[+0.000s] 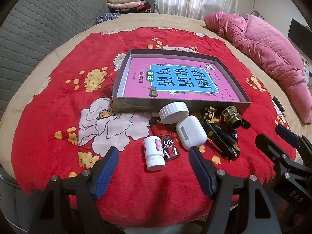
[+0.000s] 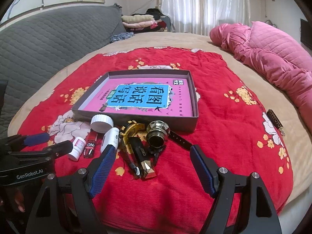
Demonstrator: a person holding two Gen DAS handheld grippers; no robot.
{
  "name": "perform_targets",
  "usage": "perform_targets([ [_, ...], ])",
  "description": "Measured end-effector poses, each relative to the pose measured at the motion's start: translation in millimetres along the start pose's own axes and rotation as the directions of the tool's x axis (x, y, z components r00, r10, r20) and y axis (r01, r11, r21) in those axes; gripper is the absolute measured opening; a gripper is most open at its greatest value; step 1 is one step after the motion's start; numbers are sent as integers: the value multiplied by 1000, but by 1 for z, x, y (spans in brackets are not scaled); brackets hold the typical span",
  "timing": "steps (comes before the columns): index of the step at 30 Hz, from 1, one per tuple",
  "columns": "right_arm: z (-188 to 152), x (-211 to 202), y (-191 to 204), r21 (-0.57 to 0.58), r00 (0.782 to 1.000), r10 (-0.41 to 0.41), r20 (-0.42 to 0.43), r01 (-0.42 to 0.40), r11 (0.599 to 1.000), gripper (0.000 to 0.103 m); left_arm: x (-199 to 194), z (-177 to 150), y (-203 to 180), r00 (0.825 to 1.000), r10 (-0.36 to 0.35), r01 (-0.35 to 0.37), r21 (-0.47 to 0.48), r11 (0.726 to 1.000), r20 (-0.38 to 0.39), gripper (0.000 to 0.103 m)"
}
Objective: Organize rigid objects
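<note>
Rigid objects lie clustered on the red floral blanket [image 1: 58, 89] just before the shallow box [image 1: 175, 105], which holds a pink book [image 1: 175, 78]: white jar lid [image 1: 174, 112], earbud case [image 1: 191, 134], small white bottle [image 1: 154, 154], red lighter [image 1: 169, 148], brass knob [image 2: 158, 133], black utility knife [image 2: 140, 156]. We judge nothing has been picked yet; our left gripper [image 1: 154, 167] and right gripper [image 2: 152, 163] both hover wide open and empty. Next we should close on one item, likely the bottle. The yellow-black piece behind the knife is hard to identify.
</note>
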State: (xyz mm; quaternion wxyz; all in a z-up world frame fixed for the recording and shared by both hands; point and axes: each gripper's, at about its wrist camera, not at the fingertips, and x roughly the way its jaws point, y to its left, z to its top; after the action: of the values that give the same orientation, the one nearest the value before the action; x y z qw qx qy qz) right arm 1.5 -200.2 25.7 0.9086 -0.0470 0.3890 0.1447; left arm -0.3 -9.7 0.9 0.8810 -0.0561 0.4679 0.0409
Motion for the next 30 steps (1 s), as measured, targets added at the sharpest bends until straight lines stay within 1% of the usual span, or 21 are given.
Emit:
perform_targets([
  [14, 1, 0, 0, -2, 1000, 4, 0, -4, 1000, 79, 2, 0, 3, 1000, 6, -6, -1, 1000, -4, 73],
  [30, -1, 7, -2, 10, 1000, 3, -14, -3, 1000, 79, 17, -4, 16, 999, -1, 0, -36, 999, -42, 73],
])
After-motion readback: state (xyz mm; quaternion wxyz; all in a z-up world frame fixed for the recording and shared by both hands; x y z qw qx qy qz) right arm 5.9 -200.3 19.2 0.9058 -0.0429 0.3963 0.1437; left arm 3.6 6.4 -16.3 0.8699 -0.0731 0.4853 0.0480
